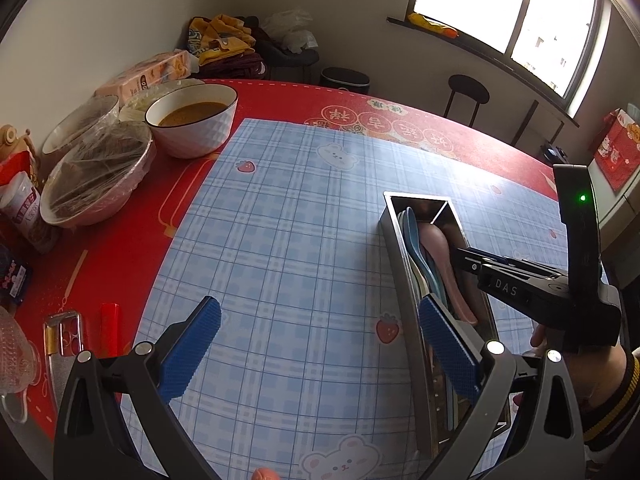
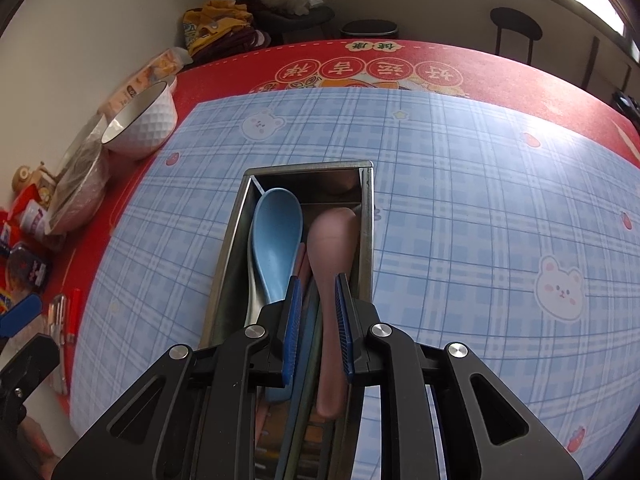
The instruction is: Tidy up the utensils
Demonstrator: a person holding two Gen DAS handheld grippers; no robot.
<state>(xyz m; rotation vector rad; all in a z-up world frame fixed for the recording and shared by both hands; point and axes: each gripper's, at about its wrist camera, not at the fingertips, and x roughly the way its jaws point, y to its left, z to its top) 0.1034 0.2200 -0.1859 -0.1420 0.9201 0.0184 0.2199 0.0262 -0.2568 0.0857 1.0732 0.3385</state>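
The pink spoon (image 2: 334, 256) lies along the right side of the metal utensil tray (image 2: 230, 236), beside the blue spoon (image 2: 276, 240), out on the blue plaid mat (image 2: 460, 200). The right gripper (image 2: 318, 320) is down over the tray, fingers slightly apart around the pink handle, though whether they actually grip it cannot be told. The left gripper (image 1: 320, 344) hangs wide open and empty, its right finger (image 1: 448, 348) over the tray's near end, bowls (image 1: 192, 120) far left.

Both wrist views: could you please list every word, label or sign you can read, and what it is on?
"DAS": on the right hand-held gripper body.
Chinese characters on the red tablecloth: upside down, not readable with confidence.
Print on the pink carton and snack packets: too blurred.
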